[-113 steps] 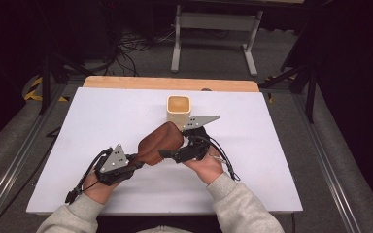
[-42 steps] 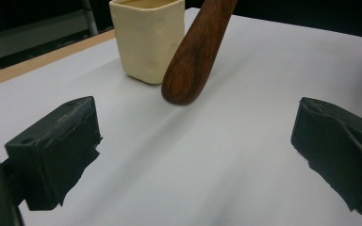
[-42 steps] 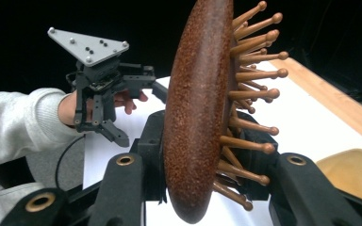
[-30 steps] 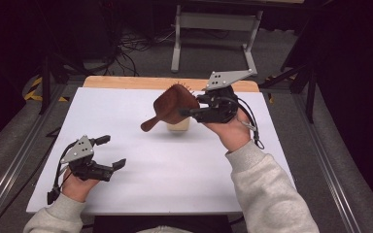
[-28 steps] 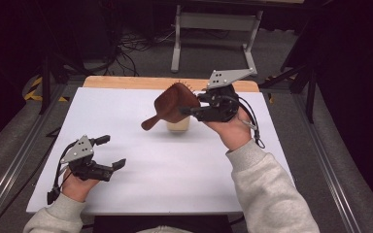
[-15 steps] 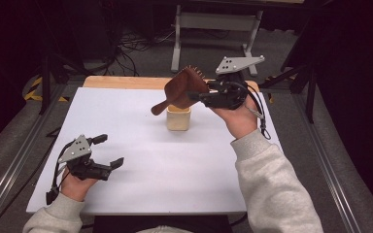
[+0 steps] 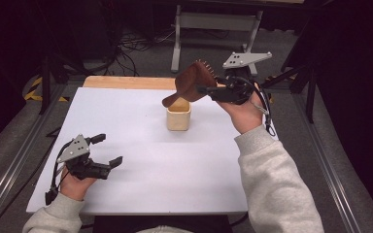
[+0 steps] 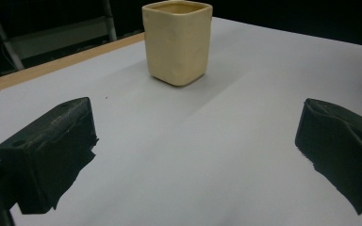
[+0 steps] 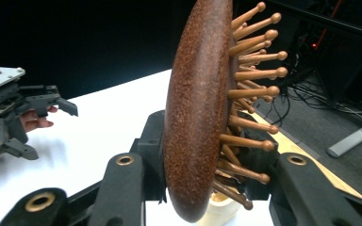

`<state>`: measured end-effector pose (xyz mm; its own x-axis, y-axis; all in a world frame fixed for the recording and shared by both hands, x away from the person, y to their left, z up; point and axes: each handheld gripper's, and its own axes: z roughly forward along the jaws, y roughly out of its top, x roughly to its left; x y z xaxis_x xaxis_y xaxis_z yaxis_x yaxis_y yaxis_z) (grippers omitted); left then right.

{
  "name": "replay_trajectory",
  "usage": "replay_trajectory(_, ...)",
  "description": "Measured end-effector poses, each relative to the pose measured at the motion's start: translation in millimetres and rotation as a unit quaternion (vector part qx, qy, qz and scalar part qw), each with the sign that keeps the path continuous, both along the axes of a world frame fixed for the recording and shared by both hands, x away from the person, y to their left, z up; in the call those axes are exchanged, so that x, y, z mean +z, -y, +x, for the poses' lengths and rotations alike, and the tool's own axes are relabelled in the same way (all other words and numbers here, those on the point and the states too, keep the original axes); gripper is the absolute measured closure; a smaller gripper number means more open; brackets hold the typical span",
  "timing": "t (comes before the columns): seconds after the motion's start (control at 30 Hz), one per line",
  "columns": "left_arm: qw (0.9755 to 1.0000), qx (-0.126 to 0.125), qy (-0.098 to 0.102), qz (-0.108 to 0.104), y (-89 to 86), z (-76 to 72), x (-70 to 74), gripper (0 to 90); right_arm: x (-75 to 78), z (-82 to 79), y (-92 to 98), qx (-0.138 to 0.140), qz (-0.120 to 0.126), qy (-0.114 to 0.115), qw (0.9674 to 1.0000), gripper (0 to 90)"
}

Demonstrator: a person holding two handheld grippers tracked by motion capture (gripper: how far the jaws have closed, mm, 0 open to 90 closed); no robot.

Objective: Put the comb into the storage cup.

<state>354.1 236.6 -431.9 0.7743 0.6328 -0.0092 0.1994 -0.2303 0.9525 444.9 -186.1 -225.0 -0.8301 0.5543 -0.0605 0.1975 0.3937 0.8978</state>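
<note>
A brown wooden hairbrush point(image 7: 193, 81) with peg bristles hangs in the air, tilted, its handle end pointing down over the cream square cup point(image 7: 178, 116). My right gripper point(image 7: 206, 90) is shut on the brush's head; in the right gripper view the brush point(image 9: 198, 108) stands edge-on between the jaws, bristles to the right, with the cup's rim point(image 9: 221, 213) just below. My left gripper point(image 7: 109, 149) rests open near the table's front left with nothing in it. In the left gripper view the cup point(image 8: 177, 42) stands ahead of the open left gripper point(image 8: 193, 155).
The white tabletop point(image 7: 141, 184) has a wooden strip point(image 7: 126, 82) along its far edge. A metal stand point(image 7: 213, 22) and cables lie on the floor behind. In the right gripper view the left gripper point(image 9: 47, 129) shows far off.
3.8 s ago both grippers held the brush low over the table. Over the last second my right hand lifted it up and back, handle tipping down toward the cup. The left gripper stayed still.
</note>
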Motion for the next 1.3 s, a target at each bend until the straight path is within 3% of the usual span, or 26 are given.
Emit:
replay_trajectory(0.43,1.0000,-0.001,-0.005,0.003,-0.6,0.6,-0.7,0.5,-4.7,9.9,9.4,-0.033,-0.009,0.003,0.9994,60.4)
replay_trajectory(1.3,0.9999,-0.006,-0.005,0.008,-0.8,0.7,-0.8,0.5,-40.8,52.2,-14.4,-0.044,-0.050,-0.054,0.9964,59.9)
